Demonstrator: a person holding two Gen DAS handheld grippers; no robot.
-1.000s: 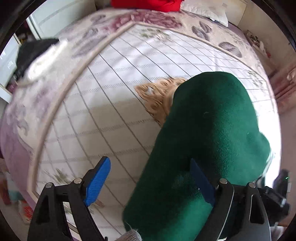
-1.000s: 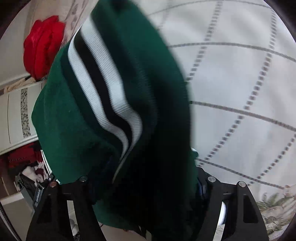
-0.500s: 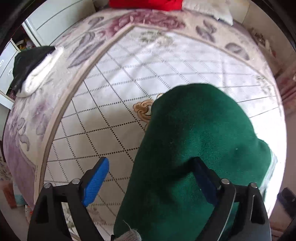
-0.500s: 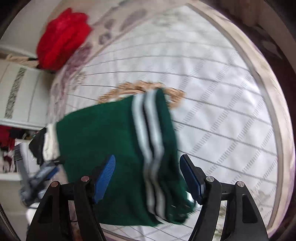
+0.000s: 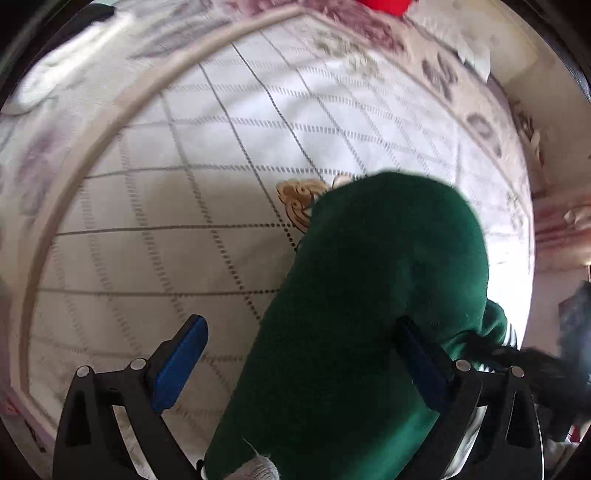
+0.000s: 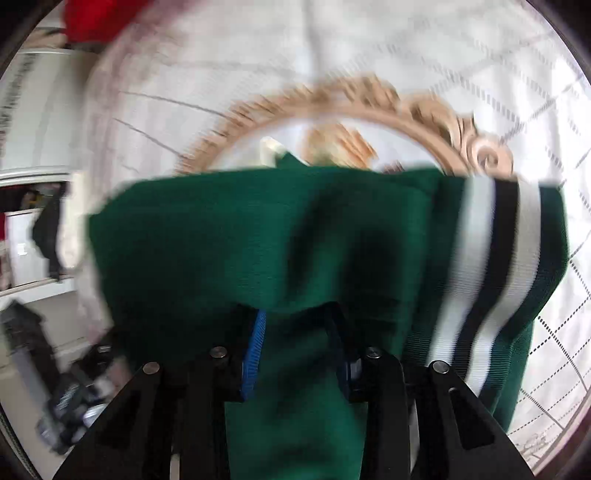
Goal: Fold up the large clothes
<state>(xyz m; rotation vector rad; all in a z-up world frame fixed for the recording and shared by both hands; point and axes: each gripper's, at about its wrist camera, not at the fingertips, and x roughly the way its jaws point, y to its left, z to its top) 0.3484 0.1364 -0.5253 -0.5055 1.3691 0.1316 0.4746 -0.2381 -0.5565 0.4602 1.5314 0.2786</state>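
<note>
A dark green sweater [image 5: 373, 295] lies folded in a bundle on the bed, over a gold medallion in the bedspread. In the right wrist view the green sweater [image 6: 236, 251] shows a white and black striped band [image 6: 495, 266] at its right side. My left gripper [image 5: 303, 354] is open; its right finger is against the cloth and its left finger is clear of it. My right gripper [image 6: 299, 350] is shut on a fold of the sweater, with green cloth between its blue pads.
The white checked bedspread [image 5: 184, 184] with a floral border spreads left and beyond. A red garment [image 5: 384, 5] lies at the far end and also shows in the right wrist view [image 6: 96, 18]. A dark and white garment [image 6: 55, 229] lies at the left.
My right gripper was open above the sweater half a second ago and has now shut on a fold of it. The left gripper has stayed open beside the bundle and shifted a little.
</note>
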